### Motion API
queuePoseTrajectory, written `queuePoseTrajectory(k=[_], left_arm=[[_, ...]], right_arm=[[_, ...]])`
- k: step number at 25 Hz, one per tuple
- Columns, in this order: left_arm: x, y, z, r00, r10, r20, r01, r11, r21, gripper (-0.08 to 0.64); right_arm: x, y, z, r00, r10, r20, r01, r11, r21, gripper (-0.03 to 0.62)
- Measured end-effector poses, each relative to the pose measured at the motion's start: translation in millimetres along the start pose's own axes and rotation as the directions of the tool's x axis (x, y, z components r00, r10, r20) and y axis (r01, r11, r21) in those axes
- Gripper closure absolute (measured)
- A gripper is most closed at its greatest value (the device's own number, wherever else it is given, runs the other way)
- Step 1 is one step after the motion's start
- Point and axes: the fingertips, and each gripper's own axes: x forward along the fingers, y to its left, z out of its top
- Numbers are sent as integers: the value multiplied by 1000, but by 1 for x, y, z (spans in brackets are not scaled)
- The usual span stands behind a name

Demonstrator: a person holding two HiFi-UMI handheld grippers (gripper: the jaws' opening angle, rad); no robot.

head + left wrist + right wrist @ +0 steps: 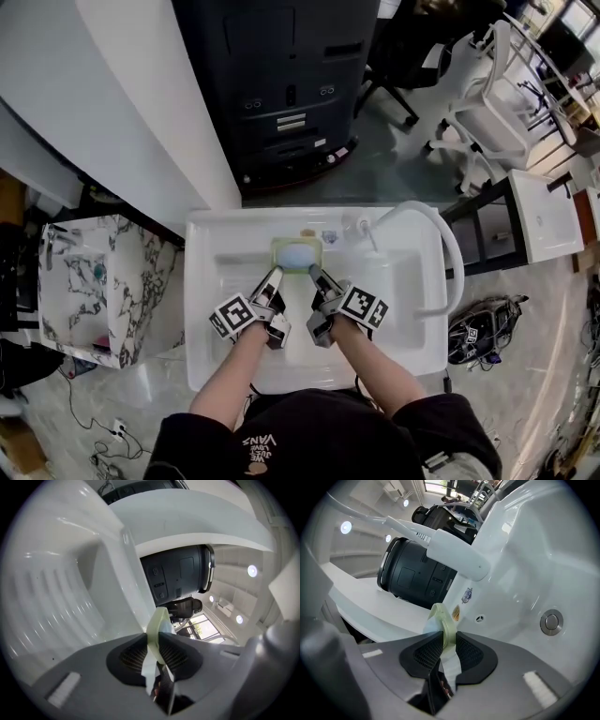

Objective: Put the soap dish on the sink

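Observation:
A pale green soap dish (pixel 297 254) with a light blue soap in it hangs over the back of the white sink (pixel 225 309), just in front of the rear ledge. My left gripper (pixel 274 277) is shut on the dish's left rim (pixel 157 630). On the other side my right gripper (pixel 317 276) is shut on its right rim (pixel 443 623). Both pairs of dark ribbed pads (pixel 136 656) (pixel 466 656) press the thin green edge. The basin wall and the drain (pixel 551 621) lie below the right gripper.
A white faucet (pixel 370 223) with a curved hose stands at the sink's back right. A dark machine (pixel 281 84) rises behind the sink. A marbled unit (pixel 94 281) sits to the left, and white chairs (pixel 492 103) and a white stand (pixel 544 216) to the right.

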Motion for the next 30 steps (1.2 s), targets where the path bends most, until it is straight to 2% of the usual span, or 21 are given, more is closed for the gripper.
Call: queuePoseTrajectory(k=[10,19,30], left_arm=[[15,17,-5,997,72,-4,-73,995,-67,440],[25,20,-2,995,94,16,-92,992,-88,440],[36,23,5,994,105,30,-101,989,-104,440]], right_arm=[[10,-17,9,999,-41,4,41,999,25,512],[17,-25,16,999,-53,13,52,996,76,512],[28,-27,24,998,-61,26,59,995,86,512]])
